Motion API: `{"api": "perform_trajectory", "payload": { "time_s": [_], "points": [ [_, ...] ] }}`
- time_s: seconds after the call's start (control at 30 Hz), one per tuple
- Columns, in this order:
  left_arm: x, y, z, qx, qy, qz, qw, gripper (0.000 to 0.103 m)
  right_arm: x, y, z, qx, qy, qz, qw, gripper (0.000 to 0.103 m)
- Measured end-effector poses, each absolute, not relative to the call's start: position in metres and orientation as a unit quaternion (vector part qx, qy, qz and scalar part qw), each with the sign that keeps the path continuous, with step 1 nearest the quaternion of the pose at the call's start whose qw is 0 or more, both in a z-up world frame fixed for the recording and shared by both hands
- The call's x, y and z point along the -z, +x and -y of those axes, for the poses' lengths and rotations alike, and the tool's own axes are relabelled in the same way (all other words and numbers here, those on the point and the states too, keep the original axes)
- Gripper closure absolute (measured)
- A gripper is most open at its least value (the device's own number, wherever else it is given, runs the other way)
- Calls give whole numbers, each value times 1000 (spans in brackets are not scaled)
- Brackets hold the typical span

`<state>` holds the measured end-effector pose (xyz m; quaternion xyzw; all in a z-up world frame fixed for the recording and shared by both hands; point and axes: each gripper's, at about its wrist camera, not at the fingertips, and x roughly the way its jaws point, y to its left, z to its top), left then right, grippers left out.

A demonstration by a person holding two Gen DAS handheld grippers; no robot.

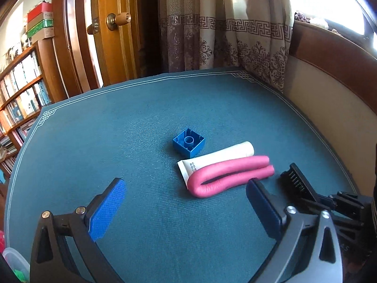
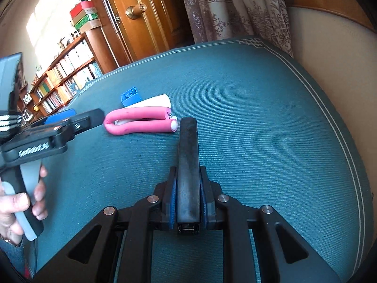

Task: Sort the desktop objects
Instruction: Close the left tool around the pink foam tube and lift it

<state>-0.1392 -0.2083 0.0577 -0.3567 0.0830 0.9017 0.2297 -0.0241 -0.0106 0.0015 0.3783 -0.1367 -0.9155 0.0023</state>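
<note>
Clamped tight at mid-length in the right hand-held gripper point(image 2: 187, 202), black brush point(image 2: 187, 155) low over the surface point(image 2: 271, 118), seemingly rigid and light; left hand-held gripper point(image 1: 186, 208) wide open, empty.

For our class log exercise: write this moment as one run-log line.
left hand-held gripper: open, empty | right hand-held gripper: shut on black brush | on mat: blue brick, white tube, pink foam roller

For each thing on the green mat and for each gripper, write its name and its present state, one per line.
Blue brick: upside down, hollow side up.
White tube: lying flat, touching the pink roller.
Pink foam roller: bent double, lying flat.
Black brush: clamped, sticking forward.
Left gripper: open, empty.
Right gripper: shut on the brush.
</note>
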Motion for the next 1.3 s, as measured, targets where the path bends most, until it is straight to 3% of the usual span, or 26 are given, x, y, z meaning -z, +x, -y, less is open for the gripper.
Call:
{"api": "perform_trajectory", "payload": {
  "time_s": [0.3, 0.63, 0.8, 1.03, 1.3],
  "points": [
    [-45, -151, 192, -885, -361, -90, 281, 1, 0, -23, 0, 916, 370, 157, -14, 85],
    [-40, -109, 171, -846, -355, -118, 381, 1, -2, -19, -12, 915, 357, 182, -35, 85],
    [-48, -93, 159, -852, -319, -183, 373, 1, -2, -19, -13, 916, 357, 181, -36, 85],
    [-41, -109, 150, -853, -322, -211, 353, 1, -2, -18, -15, 916, 354, 183, -43, 85],
    [-22, -129, 151, -827, -382, -167, 377, 2, -2, -18, -16, 915, 355, 185, -46, 85]
  ]
}}
